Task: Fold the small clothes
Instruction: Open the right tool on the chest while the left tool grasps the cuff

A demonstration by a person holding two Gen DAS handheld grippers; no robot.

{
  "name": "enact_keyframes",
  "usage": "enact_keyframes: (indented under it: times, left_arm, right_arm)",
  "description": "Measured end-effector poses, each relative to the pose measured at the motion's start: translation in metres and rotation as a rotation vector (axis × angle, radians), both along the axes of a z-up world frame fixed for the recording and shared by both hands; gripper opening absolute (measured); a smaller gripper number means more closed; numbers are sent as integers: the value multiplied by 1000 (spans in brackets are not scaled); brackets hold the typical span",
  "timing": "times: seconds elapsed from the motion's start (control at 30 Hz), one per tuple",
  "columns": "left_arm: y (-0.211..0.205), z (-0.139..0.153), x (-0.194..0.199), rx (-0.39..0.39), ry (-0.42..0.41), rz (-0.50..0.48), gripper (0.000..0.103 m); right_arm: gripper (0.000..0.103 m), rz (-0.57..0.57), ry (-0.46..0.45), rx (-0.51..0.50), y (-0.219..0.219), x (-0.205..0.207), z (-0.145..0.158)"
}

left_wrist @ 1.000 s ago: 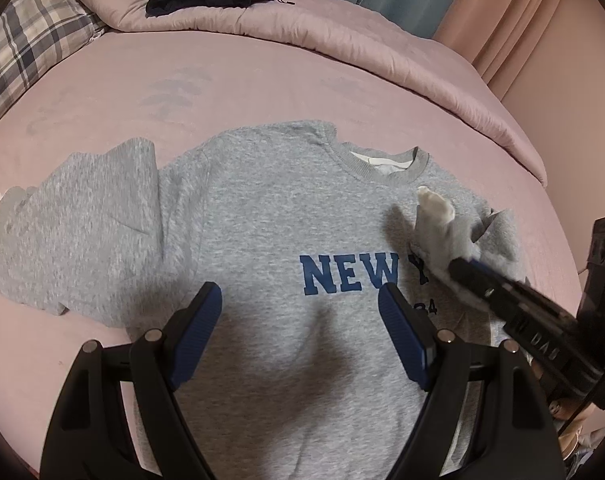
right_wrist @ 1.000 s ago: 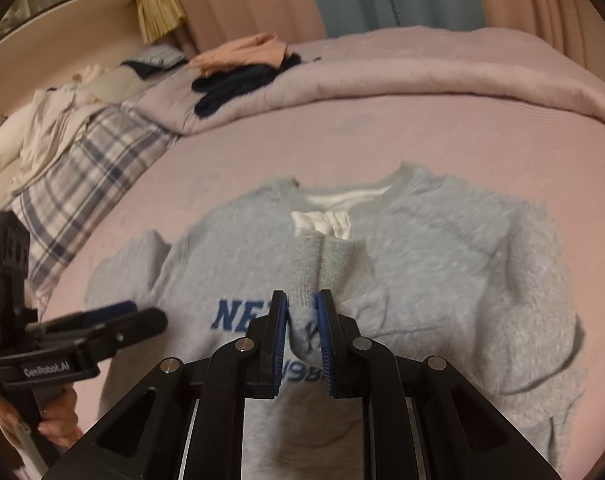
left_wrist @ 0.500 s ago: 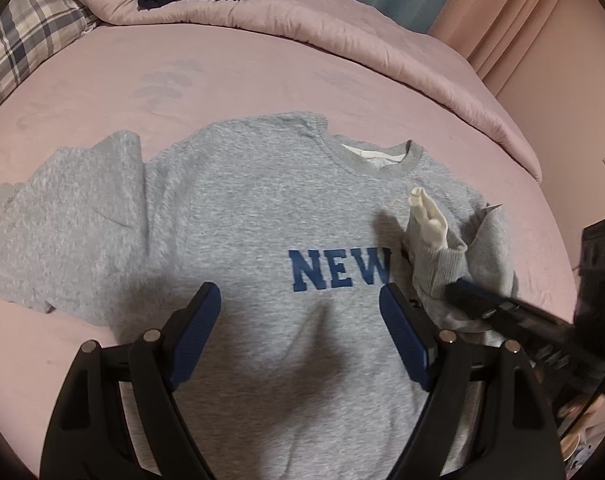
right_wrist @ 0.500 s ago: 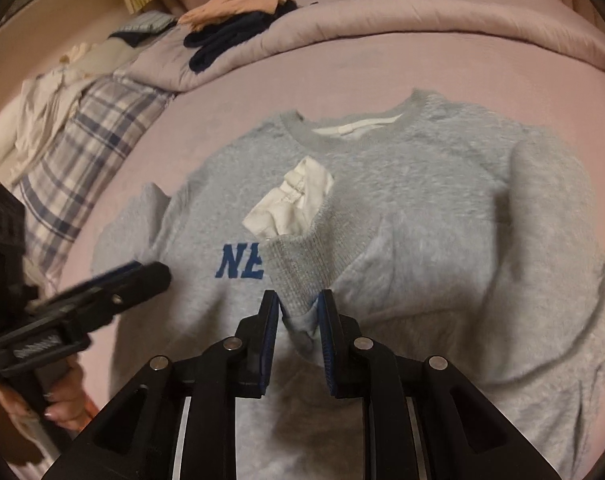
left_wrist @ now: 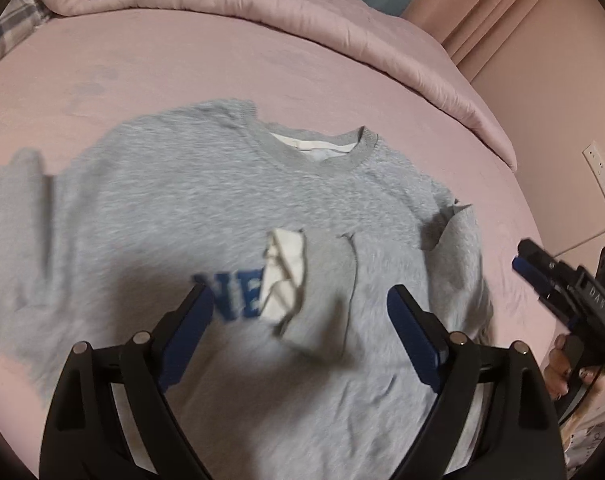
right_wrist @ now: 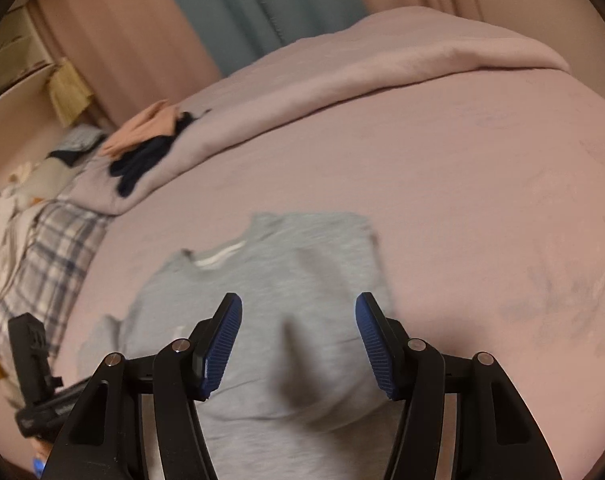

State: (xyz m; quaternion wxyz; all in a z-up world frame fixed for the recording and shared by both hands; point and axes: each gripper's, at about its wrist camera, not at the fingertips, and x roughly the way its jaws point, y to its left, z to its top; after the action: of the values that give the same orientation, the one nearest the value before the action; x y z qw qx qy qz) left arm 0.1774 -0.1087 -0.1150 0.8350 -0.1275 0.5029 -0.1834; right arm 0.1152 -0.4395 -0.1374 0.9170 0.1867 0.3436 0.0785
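Grey fleecy sweatshirt (left_wrist: 206,216) with ribbed collar and blue block letters lies face up on the pink bed (left_wrist: 182,64). One sleeve (left_wrist: 322,300) is folded across the chest, white cuff lining showing. Left claw (left_wrist: 298,320) tilts down over the print, jaws wide apart and opening further, nothing pinched. Right claw (right_wrist: 298,344) sits off at the shirt's side, angled down, jaws opening with only flat cloth below them, not gripped. Puffy quilt (right_wrist: 382,64) bunched behind.
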Motion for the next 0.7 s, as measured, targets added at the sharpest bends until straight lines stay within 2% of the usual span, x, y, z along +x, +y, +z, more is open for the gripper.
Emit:
enact_keyframes:
  times: [0.1,0.13,0.2,0.27,0.33,0.4,0.47,0.5,0.57,0.6,0.63,0.7]
  left_arm:
    - [-10,-13,16,-7,49,-13,86]
    - [-14,-21,21,-18,81,-17,81]
    - [-19,-31,27,-38,117,-24,79]
    - [-21,-30,28,-35,91,-17,76]
    - [-22,-29,27,-34,79,-21,57]
    - [-22,-30,26,-43,86,-24,52]
    - [-21,-29,24,-40,75,-24,40]
    - [-19,-26,21,-58,68,-18,29]
    - [-14,-20,17,-85,49,-1,24]
    - [-12,-17,17,-94,47,7,23]
    - [-9,-12,16,-103,40,20,22]
    - [0,4,9,-64,-31,53,22]
  right_arm:
    - [59,-29,42,37,-13,10,-13]
    - [59,-41,61,36,-16,13,-19]
    - [59,-49,85,49,-24,19,-27]
    - [58,-46,114,80,-30,24,-35]
    - [53,-36,153,122,-38,27,-46]
    - [50,-31,178,164,-46,27,-52]
    - [44,-23,180,201,-49,29,-55]
    - [42,-12,180,224,-50,32,-57]
    - [41,5,191,251,-49,34,-61]
    - [37,15,198,255,-47,36,-63]
    - [27,24,205,254,-45,38,-65]
    - [14,31,209,249,-39,42,-70]
